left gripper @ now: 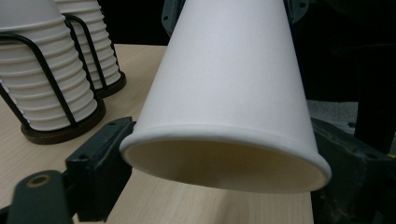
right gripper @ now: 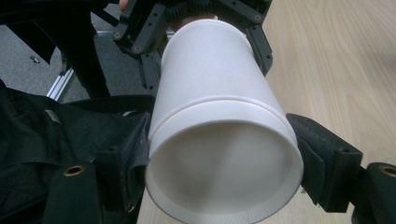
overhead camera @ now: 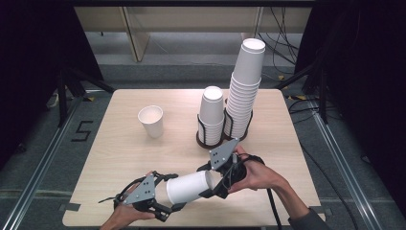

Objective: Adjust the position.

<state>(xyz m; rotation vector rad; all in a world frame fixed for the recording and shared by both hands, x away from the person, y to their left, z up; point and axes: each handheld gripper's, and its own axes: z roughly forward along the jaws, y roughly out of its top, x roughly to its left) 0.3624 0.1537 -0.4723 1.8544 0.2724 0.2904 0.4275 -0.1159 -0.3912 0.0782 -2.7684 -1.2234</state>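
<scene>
High view, lower centre of the frame: left gripper [overhead camera: 174, 201] and right gripper [overhead camera: 210, 181] each clamp an end of the nested paper cups [overhead camera: 188, 187], held sideways above the table [overhead camera: 119, 153], seemingly to pull them apart.

So on the table [overhead camera: 115, 158] there's a lone white paper cup [overhead camera: 151, 120] standing upright, mouth up, toward the far left part, well apart from everything else. Near the far edge, right of the middle, two black wire holders sit just beside each other: the short stack of cups [overhead camera: 211, 115] is on the left, and the tall stack [overhead camera: 245, 91] on the right leans a bit rightward. Cables [overhead camera: 282, 45] trail across the floor beyond the far right corner.
</scene>
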